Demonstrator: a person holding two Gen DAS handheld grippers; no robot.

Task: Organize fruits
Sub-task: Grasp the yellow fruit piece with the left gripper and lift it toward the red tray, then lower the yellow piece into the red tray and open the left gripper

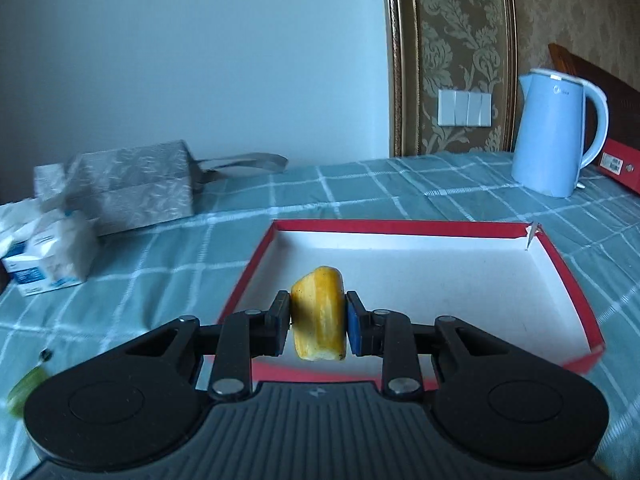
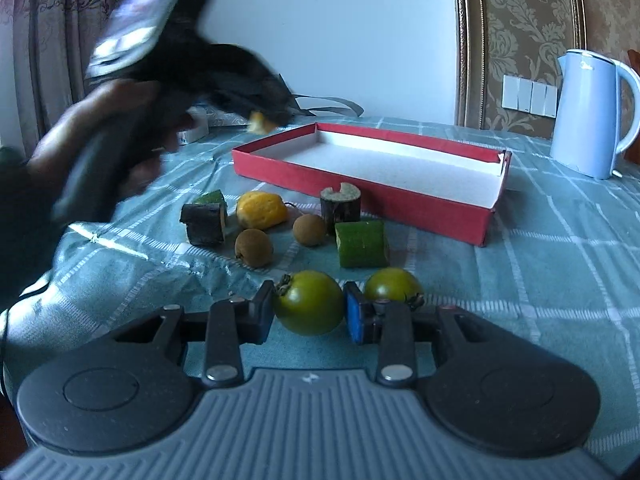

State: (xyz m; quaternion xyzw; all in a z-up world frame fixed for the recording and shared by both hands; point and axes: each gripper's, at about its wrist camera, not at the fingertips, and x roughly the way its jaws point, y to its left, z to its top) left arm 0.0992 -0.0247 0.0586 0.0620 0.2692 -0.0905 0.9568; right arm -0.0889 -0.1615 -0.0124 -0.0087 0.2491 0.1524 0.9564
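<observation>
I am clamping my right gripper (image 2: 309, 316) on a green tomato (image 2: 308, 302), its pads pressing both sides of the fruit near the front edge of the checked tablecloth (image 2: 560, 288). A second green tomato (image 2: 394, 285) is lying just beside the right finger. Beyond them, a green cut piece (image 2: 362, 243), two brown round fruits (image 2: 253, 247) (image 2: 309, 229), a dark bark-covered chunk (image 2: 340, 203), a yellow fruit (image 2: 262, 209) and another dark chunk (image 2: 203, 223) are sitting grouped in front of the red box (image 2: 400, 192). I am gripping a yellow fruit piece (image 1: 319, 313) in my left gripper (image 1: 319, 322), jaws closed against it, holding it above the near left corner of the red box, whose white floor is showing bare. In the right wrist view my left hand (image 2: 104, 148) is appearing blurred above the left side of the cloth. Farther back, a grey tissue box (image 1: 132, 184) is standing toward the far left edge, and a blue kettle (image 1: 556, 132) toward the far right corner.
</observation>
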